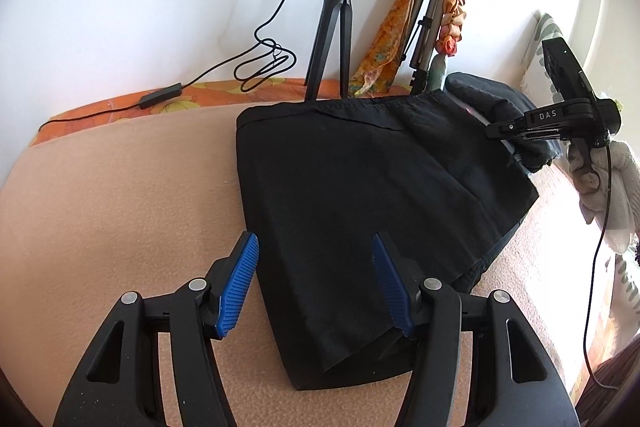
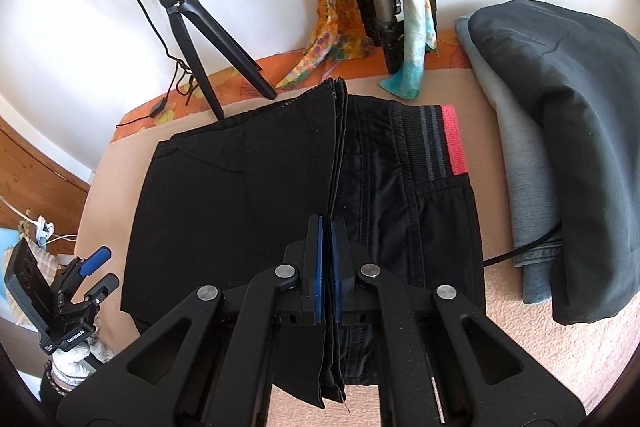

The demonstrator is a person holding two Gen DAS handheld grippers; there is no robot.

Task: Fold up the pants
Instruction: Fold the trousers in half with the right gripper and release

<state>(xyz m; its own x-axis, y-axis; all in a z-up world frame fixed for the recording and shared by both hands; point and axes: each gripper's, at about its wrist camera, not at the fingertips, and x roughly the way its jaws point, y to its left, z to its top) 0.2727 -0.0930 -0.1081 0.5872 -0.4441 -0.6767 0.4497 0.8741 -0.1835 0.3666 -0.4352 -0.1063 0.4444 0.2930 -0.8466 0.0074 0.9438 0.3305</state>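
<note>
Clamped tight, our right gripper (image 2: 327,227) held the stacked hem edges of the black fabric pants (image 2: 240,195), its blue pads pressed on the layers at the lower middle of the right wrist view. We saw the folded leg portion lying over the left half of the garment, while the waistband with grey and pink stripes (image 2: 444,143) showed at the centre right. We kept our left gripper (image 1: 316,279) with its jaws standing apart over the near edge of the pants in the lower middle of the left wrist view, nothing pinched between the blue ribbed pads (image 1: 240,283). The pants lay on a peach-coloured fleece blanket (image 1: 120,207). Behind them, at the upper centre, stood a white ring light on a black tripod (image 1: 332,27). A folded pile of grey and dark green clothes (image 2: 560,131) rested at the right of the right wrist view.
</note>
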